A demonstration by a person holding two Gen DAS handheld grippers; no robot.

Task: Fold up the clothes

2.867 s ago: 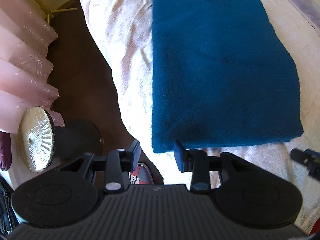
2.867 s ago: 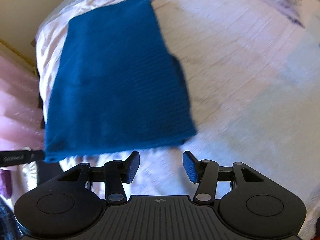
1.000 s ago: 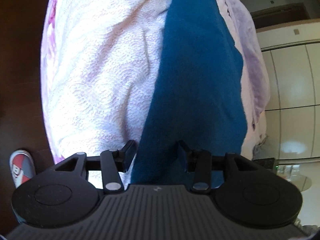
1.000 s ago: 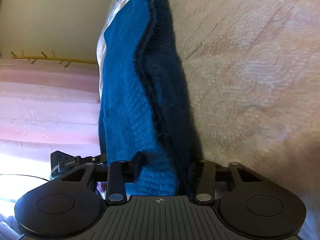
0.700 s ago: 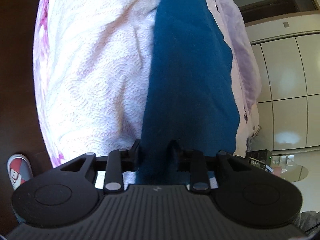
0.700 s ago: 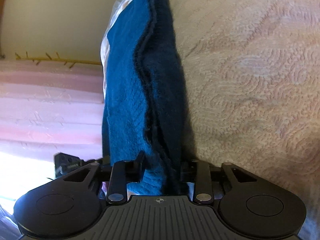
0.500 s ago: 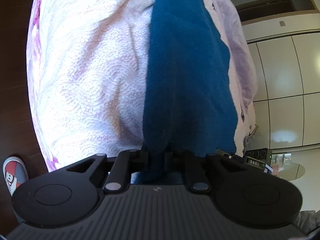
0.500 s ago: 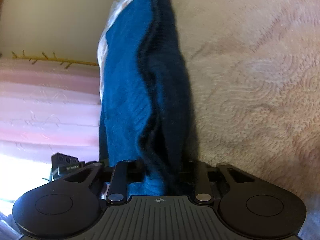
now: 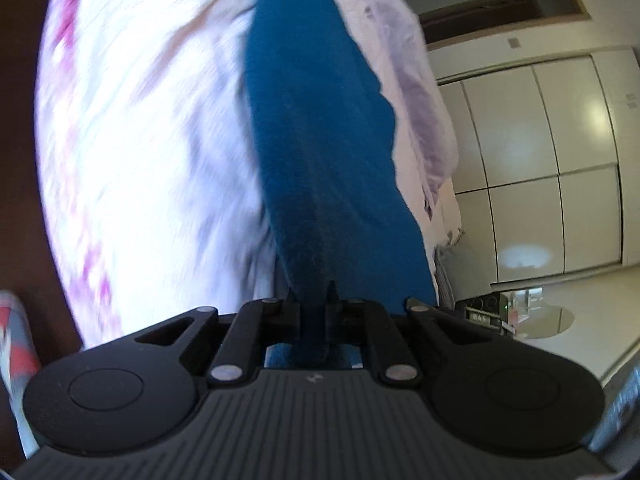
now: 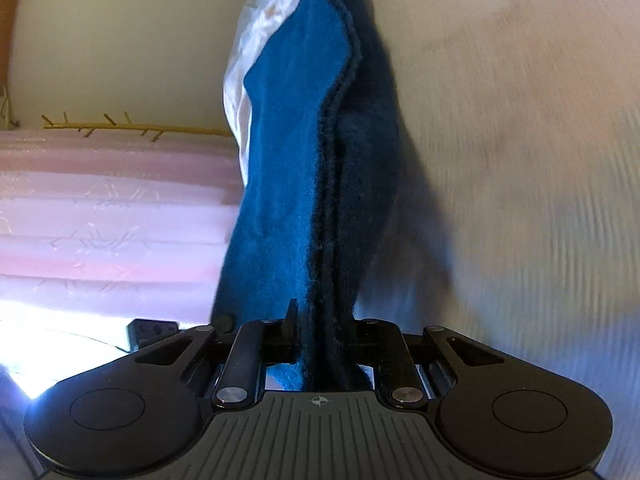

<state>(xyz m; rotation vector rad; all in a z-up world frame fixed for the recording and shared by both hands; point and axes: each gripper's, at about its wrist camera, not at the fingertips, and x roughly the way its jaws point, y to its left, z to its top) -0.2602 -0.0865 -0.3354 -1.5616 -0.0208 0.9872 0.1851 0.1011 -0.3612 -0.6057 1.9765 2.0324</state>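
Teal knit garment (image 9: 320,128) lies on the bed (image 9: 152,128), already folded into a long, narrow, layered strip; in the right wrist view its stacked edges (image 10: 332,168) show several thicknesses lying one on another. So the lengthwise folds look done, and what seems left is at least one fold across the strip, bringing the near end over toward the far end, and then a smoothing.

The left claw (image 9: 315,312) is pressed together, pinching the near end of the garment at one corner. The right claw (image 10: 320,328) has the thick layered edge between its fingers, and its jaws are closing on it, the pads already squeezing the cloth.

Nearly three seconds ago both claws hovered spread and empty above the near edge of the flat garment. A second ago they sat low at the edge with the fabric between open fingers. Now both have clamped, the near end is lifting off the bed, and the bedspread blurs with the motion.
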